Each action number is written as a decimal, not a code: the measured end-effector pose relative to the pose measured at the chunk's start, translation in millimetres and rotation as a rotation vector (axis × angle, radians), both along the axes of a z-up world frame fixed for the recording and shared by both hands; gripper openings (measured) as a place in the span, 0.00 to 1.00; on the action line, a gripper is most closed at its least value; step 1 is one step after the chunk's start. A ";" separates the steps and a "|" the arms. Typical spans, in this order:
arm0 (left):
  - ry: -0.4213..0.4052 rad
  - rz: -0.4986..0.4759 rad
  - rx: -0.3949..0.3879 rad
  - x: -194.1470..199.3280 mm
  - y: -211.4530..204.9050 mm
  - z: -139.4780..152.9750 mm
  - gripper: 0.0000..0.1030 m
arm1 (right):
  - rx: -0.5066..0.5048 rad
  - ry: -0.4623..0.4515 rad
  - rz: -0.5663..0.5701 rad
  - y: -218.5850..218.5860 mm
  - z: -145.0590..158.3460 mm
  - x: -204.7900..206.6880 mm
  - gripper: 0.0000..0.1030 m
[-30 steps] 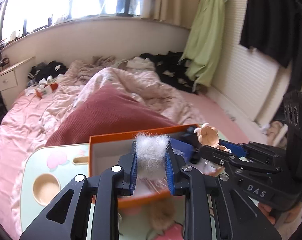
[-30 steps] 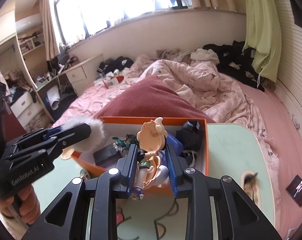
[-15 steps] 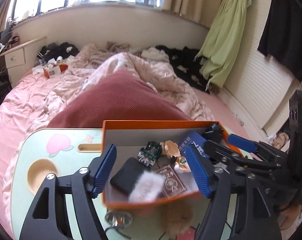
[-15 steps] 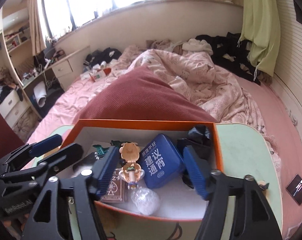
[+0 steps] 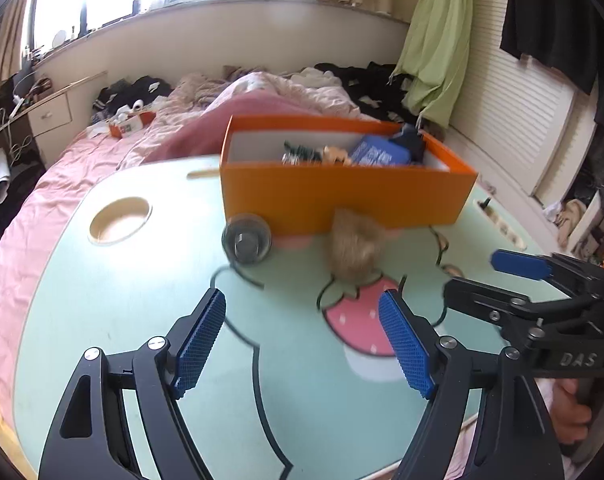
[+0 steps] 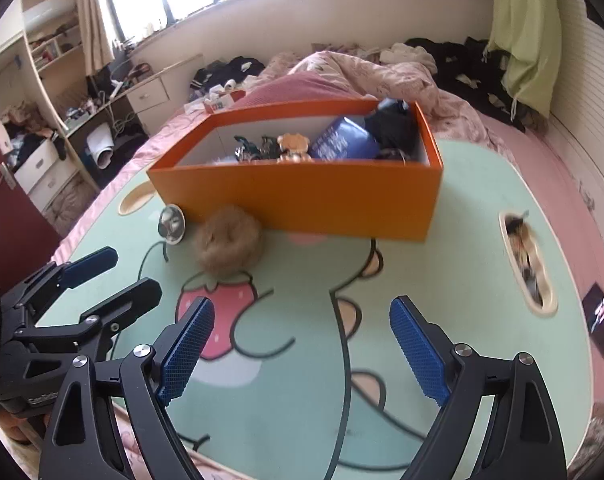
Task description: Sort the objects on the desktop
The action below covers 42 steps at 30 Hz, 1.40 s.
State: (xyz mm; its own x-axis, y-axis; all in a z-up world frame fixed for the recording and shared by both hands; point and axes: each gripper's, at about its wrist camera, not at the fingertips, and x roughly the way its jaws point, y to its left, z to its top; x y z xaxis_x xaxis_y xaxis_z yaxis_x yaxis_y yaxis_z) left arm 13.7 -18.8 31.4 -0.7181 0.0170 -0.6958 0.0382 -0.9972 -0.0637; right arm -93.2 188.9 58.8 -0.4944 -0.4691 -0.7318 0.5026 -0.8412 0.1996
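Left gripper [image 5: 302, 340] lower centre of left view, jaws wide apart, holding nothing. Clear ball [image 5: 246, 240] mid-frame, touching box [image 5: 342, 196] front; tan puff [image 5: 354, 248] just right of it, blurred. Box upper centre, holding blue tin [image 5: 378, 154] and figurine [image 5: 334, 155]. Right gripper [image 6: 302, 344] likewise gaping, empty, over table [image 6: 442, 272]. Right view alone shows side slot [image 6: 526, 260] at right with dark bits inside, and shelves [image 6: 49, 46] upper left.
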 end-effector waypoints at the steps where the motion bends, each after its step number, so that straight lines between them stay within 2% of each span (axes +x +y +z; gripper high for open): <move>1: -0.007 0.001 0.003 1.1 0.6 -3.6 0.77 | 0.016 0.006 -0.003 -0.2 -2.9 2.5 0.87; 4: -0.043 0.005 -0.007 3.2 2.8 -17.1 0.77 | 0.062 -0.002 -0.019 -0.4 -14.3 4.3 0.87; 6: -0.029 0.023 -0.044 7.0 7.0 -21.4 0.79 | 0.058 -0.006 -0.015 -0.4 -18.5 1.9 0.95; 9: -0.016 0.046 -0.075 10.1 8.6 -23.8 0.81 | 0.063 -0.002 -0.014 -2.2 -21.4 1.9 1.00; 11: -0.016 0.060 -0.077 9.1 5.4 -25.1 0.87 | 0.063 0.004 -0.016 -2.6 -22.5 2.0 1.00; 13: -0.023 0.087 -0.080 7.3 0.8 -27.1 0.99 | 0.061 0.011 -0.014 -2.5 -23.8 1.6 1.00; 22: -0.026 0.096 -0.080 6.6 -0.5 -27.6 1.00 | 0.090 0.040 0.000 -2.8 -26.1 -0.7 1.00; 25: -0.024 0.078 -0.079 6.2 0.1 -27.2 1.00 | 0.141 0.059 -0.021 -4.9 -28.0 -2.0 1.00; 42: -0.007 0.080 -0.082 5.9 2.5 -27.9 1.00 | 0.146 0.058 -0.044 -3.0 -28.4 -2.2 1.00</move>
